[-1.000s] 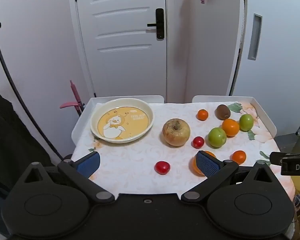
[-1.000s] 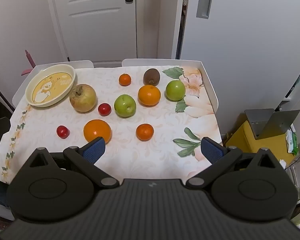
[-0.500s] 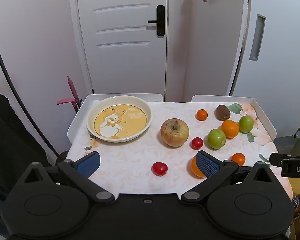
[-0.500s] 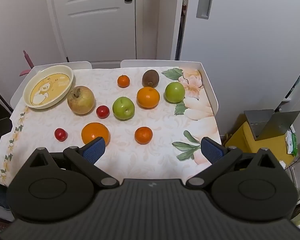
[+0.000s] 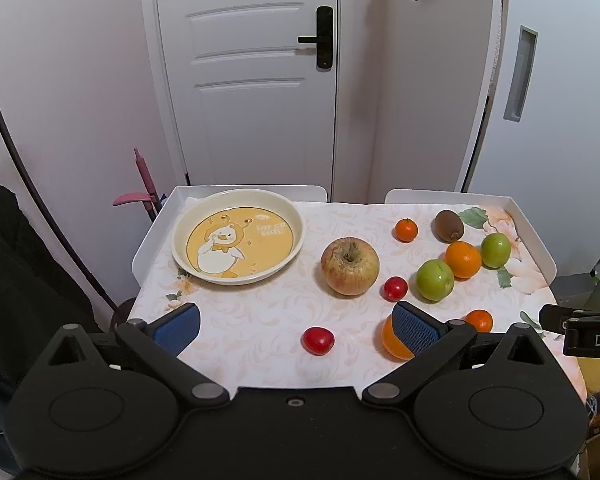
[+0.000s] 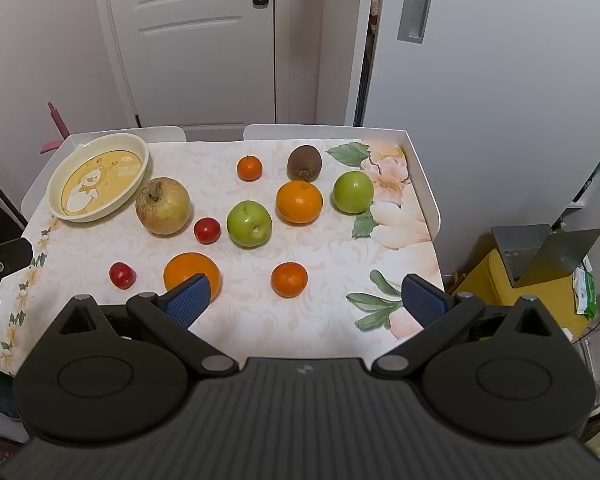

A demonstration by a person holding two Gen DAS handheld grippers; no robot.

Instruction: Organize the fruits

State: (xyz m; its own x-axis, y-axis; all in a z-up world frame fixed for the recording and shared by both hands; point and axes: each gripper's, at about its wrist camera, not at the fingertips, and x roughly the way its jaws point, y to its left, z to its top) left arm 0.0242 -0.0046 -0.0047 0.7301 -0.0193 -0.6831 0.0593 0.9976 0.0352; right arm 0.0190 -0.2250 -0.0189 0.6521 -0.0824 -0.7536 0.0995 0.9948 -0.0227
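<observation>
In the left wrist view, the left gripper (image 5: 296, 326) hung over the near edge of the table (image 5: 534, 240) with its jaws spread wide and nothing between them. The duck-printed plate (image 5: 180, 222) sat bare at the far left corner, probably the place meant to receive the fruit. Just right of it lay the large apple (image 5: 350, 266). A cherry tomato (image 5: 318, 340) lay near the near edge, roughly between the two fingers, so it looked the likeliest first pick. The right blue pad partly hid a large orange (image 5: 388, 340). At the right border the tip of the right gripper showed.

In the right wrist view, the right gripper (image 6: 306, 300) was likewise wide apart and empty, held back over the near edge. A small mandarin (image 6: 289, 279) lay ahead between its fingers. Toward the far right corner sat a kiwi (image 6: 304, 162), a green apple (image 6: 353, 192) and a second orange (image 6: 299, 202), with another green apple (image 6: 249, 223) and a second tomato (image 6: 207, 230) mid-table. No fruit touched the plate, so the sorting seemed not yet begun.
</observation>
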